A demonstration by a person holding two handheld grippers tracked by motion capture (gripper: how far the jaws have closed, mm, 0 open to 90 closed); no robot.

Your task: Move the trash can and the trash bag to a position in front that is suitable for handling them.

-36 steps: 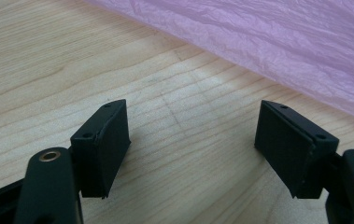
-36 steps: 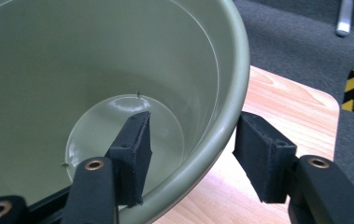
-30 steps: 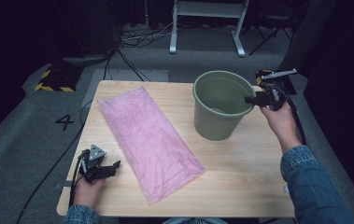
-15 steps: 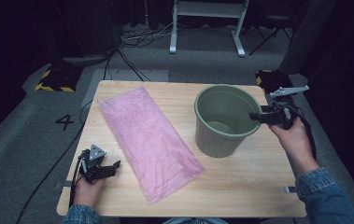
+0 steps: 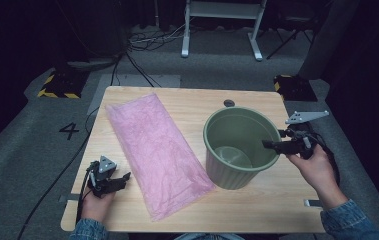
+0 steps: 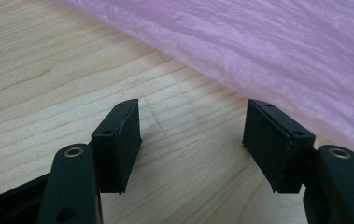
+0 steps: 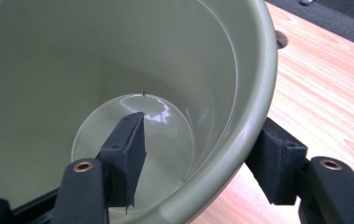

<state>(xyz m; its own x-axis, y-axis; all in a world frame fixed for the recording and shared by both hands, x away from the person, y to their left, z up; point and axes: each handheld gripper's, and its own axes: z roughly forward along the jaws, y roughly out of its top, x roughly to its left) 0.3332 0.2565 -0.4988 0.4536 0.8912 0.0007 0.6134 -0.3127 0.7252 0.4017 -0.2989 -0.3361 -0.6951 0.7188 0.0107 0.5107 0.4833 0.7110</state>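
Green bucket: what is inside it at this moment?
Inside the green bucket, one jaw of the right gripper straddles the rim; the bare, glossy bottom shows. That jaw and the near wall hide part.

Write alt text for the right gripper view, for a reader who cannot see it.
The right gripper straddles the rim of a green bucket, one black jaw inside the wall and the other outside, with a gap left on each side of the rim. The bucket's pale, glossy bottom looks empty, and the wooden table shows past the rim.
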